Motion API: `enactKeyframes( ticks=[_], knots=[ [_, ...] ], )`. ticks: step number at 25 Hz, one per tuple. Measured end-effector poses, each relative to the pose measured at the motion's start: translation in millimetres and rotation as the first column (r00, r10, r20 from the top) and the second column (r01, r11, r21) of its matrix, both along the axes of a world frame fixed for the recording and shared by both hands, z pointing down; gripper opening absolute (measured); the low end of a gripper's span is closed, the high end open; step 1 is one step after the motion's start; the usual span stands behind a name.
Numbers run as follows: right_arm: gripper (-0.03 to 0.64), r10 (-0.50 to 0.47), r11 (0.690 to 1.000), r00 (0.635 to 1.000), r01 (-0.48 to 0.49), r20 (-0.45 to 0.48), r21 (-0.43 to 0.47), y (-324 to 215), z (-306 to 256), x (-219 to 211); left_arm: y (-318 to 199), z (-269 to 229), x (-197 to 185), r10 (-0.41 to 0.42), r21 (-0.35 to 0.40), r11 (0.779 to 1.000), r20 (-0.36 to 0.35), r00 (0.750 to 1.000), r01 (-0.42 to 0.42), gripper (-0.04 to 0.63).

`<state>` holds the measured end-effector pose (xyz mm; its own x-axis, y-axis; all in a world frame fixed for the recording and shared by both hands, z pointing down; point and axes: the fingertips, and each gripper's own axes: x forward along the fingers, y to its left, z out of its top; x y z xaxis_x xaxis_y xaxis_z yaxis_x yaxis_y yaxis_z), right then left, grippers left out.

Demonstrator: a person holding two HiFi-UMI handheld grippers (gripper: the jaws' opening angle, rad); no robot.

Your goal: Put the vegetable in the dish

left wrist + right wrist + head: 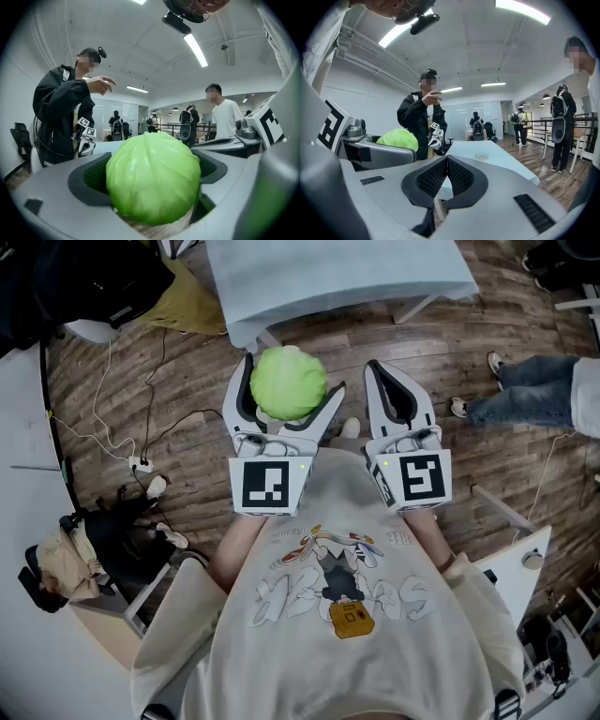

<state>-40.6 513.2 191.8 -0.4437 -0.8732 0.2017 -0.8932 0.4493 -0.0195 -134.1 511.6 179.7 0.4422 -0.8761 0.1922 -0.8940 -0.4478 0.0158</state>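
Observation:
A round green cabbage (289, 382) sits between the wide-spread jaws of my left gripper (292, 379), held up at chest height over the wooden floor. In the left gripper view the cabbage (153, 183) fills the gap and both dark pads (89, 177) press on its sides. My right gripper (379, 371) is alongside to the right, shut with nothing in it; its ribbed pads (459, 177) meet. From there the cabbage (396, 139) shows to the left. A small clear glass dish (481, 156) lies on the pale blue table (497, 161) ahead, and the table's near edge (337, 282) is in front of both grippers.
A person in a black jacket (423, 117) stands across the table holding marker-cube grippers. Another person in a white shirt (225, 115) stands to the right, with jeans-clad legs (525, 395) on the floor. Cables and a power strip (141, 465) lie at the left, near a chair with a bag (66, 563).

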Motion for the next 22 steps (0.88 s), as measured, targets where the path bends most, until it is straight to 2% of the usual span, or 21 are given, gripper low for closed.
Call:
enactKeyframes(
  ticks=[9,22],
  knots=[
    [0.023,-0.005,1.0,0.999,0.005,0.049,-0.002,4.3,-1.9,7.2,4.7,1.3,8.0,0.005,0.0,1.0,0.003,1.0,-0.005,0.545],
    [0.023,-0.002,1.0,0.997,0.003,0.076,-0.011,13.6,4.5,56.4,15.8,3.4,50.9,-0.003,-0.007,1.0,0.031,1.0,0.003,0.545]
  ],
)
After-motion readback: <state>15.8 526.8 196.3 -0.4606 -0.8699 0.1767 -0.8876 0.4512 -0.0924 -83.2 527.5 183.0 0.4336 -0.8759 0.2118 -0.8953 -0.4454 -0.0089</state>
